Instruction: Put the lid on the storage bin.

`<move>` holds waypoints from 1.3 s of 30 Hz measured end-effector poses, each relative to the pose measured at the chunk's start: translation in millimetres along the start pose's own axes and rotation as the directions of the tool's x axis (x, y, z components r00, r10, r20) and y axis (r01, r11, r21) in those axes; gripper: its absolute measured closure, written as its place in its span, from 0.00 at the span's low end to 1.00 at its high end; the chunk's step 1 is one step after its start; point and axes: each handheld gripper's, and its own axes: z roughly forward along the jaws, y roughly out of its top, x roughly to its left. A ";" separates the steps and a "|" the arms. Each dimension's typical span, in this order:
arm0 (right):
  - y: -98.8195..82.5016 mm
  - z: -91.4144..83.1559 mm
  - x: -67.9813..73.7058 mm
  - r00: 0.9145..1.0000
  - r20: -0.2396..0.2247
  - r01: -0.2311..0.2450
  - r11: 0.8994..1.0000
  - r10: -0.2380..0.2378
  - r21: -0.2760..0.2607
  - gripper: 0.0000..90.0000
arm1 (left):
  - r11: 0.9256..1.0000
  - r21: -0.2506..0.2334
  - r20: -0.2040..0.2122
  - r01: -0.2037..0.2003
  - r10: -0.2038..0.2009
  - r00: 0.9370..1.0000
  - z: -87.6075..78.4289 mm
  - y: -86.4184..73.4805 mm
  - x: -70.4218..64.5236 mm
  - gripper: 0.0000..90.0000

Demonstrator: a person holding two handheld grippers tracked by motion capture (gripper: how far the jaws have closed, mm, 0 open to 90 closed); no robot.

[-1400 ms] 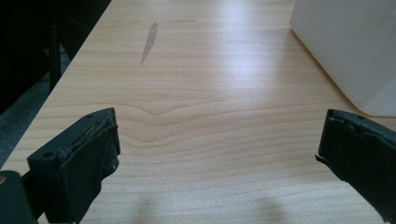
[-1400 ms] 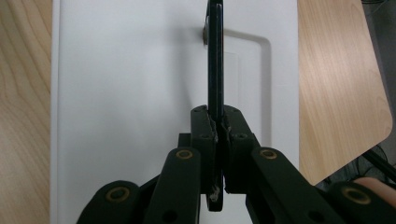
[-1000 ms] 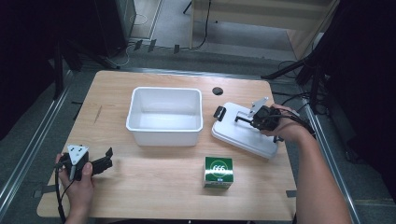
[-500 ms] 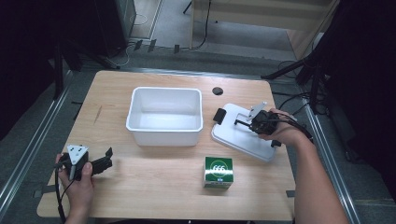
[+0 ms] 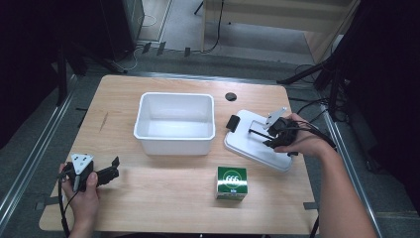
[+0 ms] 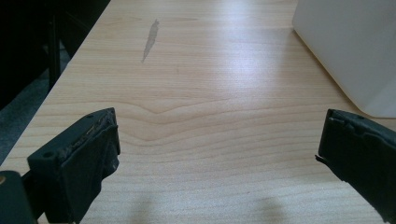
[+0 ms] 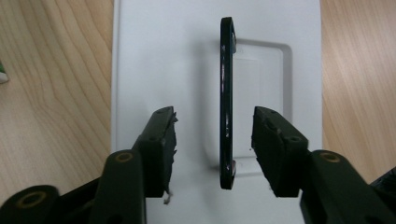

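Right tool [image 7: 215, 140] just opened, jaws astride thin black handle [image 7: 226, 93] w/o contact, flat white lid [image 7: 163, 56].

Right tool [image 5: 257, 138] over white lid [image 5: 250, 148], jaws parted, just opened. White bin [image 5: 176, 124] mid-surface; green box [image 5: 231, 182] nearer. Left tool [image 5: 113, 169] resting apart.

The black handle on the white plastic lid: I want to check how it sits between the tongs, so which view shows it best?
The right gripper view: the black handle stands upright between the open tongs, touching neither. The high view shows it small and partly hidden on the white plastic lid.
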 end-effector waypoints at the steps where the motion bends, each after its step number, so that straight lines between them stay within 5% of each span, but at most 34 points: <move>1: 2.4 -5.4 1.0 1.000 0.002 0.001 1.000 -0.001 0.004 0.48 | 1.000 0.000 0.000 -0.002 0.002 1.000 0.0 0.0 -0.1 0.00; 16: 22.3 -44.4 21.0 1.000 -0.006 -0.003 1.000 0.003 -0.025 0.00 | 1.000 0.000 0.002 -0.001 0.001 1.000 0.3 0.0 0.0 0.00; 28: 29.9 -61.2 49.6 0.997 -0.008 0.077 0.997 -0.078 -0.020 0.00 | 1.000 0.005 0.004 0.002 -0.002 1.000 0.6 0.2 0.4 0.00; 39: 32.9 -61.5 76.3 0.991 -0.055 0.118 0.992 -0.121 -0.048 0.00 | 1.000 0.007 0.003 -0.009 0.009 1.000 0.6 0.3 0.1 0.00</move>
